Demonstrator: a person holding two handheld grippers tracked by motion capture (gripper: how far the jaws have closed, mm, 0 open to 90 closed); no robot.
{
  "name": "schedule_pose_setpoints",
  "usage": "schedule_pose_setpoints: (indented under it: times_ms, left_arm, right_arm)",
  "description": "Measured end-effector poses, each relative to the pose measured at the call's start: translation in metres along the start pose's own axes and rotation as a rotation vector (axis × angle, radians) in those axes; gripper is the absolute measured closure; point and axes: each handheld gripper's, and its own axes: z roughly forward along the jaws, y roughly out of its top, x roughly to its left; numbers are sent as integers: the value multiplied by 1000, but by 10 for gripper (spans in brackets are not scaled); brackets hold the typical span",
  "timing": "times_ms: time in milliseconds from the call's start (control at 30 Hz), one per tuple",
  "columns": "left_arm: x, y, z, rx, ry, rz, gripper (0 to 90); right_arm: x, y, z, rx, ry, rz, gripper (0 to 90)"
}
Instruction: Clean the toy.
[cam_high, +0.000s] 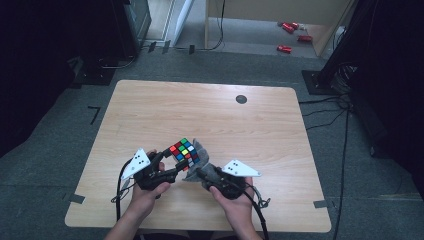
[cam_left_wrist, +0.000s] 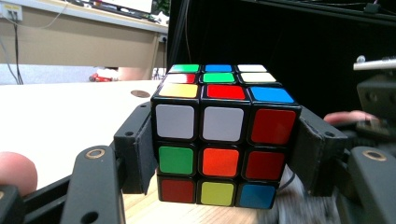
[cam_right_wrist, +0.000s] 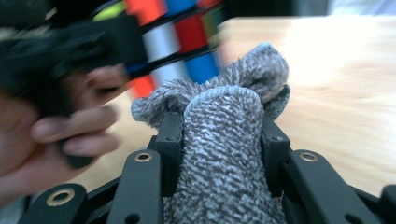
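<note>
**High view: cube and cloth met above the near tabletop**

Nearest the person, the left gripper (cam_high: 167, 162) had its fingers (cam_left_wrist: 140, 149) clamped on the two sides of a puzzle cube (cam_left_wrist: 224, 140), held just above the tabletop (cam_high: 210, 115). Beside it, the right gripper (cam_high: 200, 172) pinched a bunched grey cloth (cam_right_wrist: 224, 140) between its fingers (cam_right_wrist: 170, 140), the cloth's folded end touching the cube's right side. Farther off, a dark round disc (cam_high: 241, 99) lay near the far edge.
</note>
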Motion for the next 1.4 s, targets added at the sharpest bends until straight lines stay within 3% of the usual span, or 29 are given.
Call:
schedule_pose_setpoints:
  times_ms: [100,233,300,367,467,567,633,767,800,867,933,1000,1100,1267,1400]
  left_arm:
    - [1,-2,3,13,5,-4,343]
    - [-4,-1,1,9,9,10,343]
    - [-5,2,-2,2,11,24,343]
    - [-4,5,-4,-18,5,18,343]
    - [-2,7,-6,-20,9,17,343]
    - [-1,6,-5,-12,14,6,343]
    - [-2,5,-3,-7,13,10,343]
    - [-5,2,0,11,10,25,343]
    - [-6,2,0,11,11,27,343]
    - [-5,3,-1,4,11,22,343]
    - [-2,4,-3,-6,14,14,343]
    - [1,4,-5,-6,23,6,343]
    - [5,4,-7,-8,34,-10,343]
    - [9,5,-8,-10,46,-11,343]
    - [10,3,-7,-2,49,-13,343]
  right_arm:
    - [2,-2,1,15,10,-27,619]
    - [18,-10,14,65,93,-63,624]
    - [22,-9,15,59,97,-87,626]
    - [17,-4,11,34,86,-60,627]
    - [0,3,0,-16,37,47,628]
    - [-9,3,-4,-28,3,56,627]
    - [-6,0,-1,-4,28,32,625]
    - [15,-9,12,52,139,-33,624]
    - [19,-10,13,53,142,-54,623]
    - [18,-7,11,53,122,-68,624]
    - [7,-2,6,28,88,-37,625]
    - [-8,2,-2,-2,17,-5,626]
    - [-29,5,-12,-21,-82,3,623]
    - [-54,-2,-10,75,-222,-84,611]
    - [-71,-13,-5,150,-301,-86,606]
